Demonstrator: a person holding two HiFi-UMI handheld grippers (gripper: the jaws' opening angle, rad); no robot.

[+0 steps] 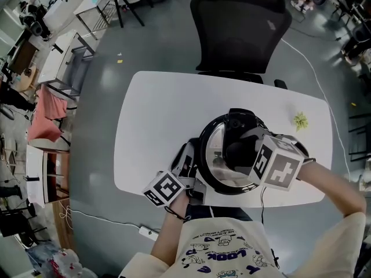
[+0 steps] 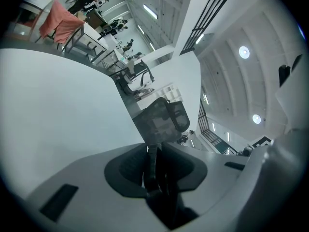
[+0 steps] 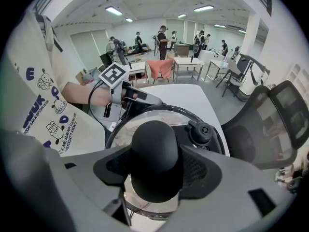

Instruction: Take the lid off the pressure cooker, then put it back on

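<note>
The pressure cooker (image 1: 204, 155) sat close to the near edge of the white table (image 1: 156, 120), just in front of the person, with little tabletop between its base and that edge. Behind it and to its left the tabletop lay bare and broad. A black mesh office chair (image 1: 240, 30) stood against the far edge. A small green scrap (image 1: 300, 120), too small to identify, lay near the far right corner, well apart from the cooker. Grey floor surrounded the table, and other desks and chairs stood well off.

The glass lid (image 3: 126, 123) was seated on the cooker, its dark rim ringing the pot and a black valve (image 3: 202, 132) beside the centre.

The right gripper (image 1: 242, 153) came in from the lower right on a bent forearm and pointed steeply down over the lid. Its jaws stood fairly wide, one pad on each side of the round black lid knob (image 3: 154, 153), and both pads pressed against it.

The left gripper (image 1: 190, 165) lay nearly level at the cooker's left rim and pointed across the table toward the chair. The forearm reached up from the person's chest. Its jaws were narrow, pinched on a thin dark part that looked like the cooker's side handle (image 2: 153, 170).
</note>
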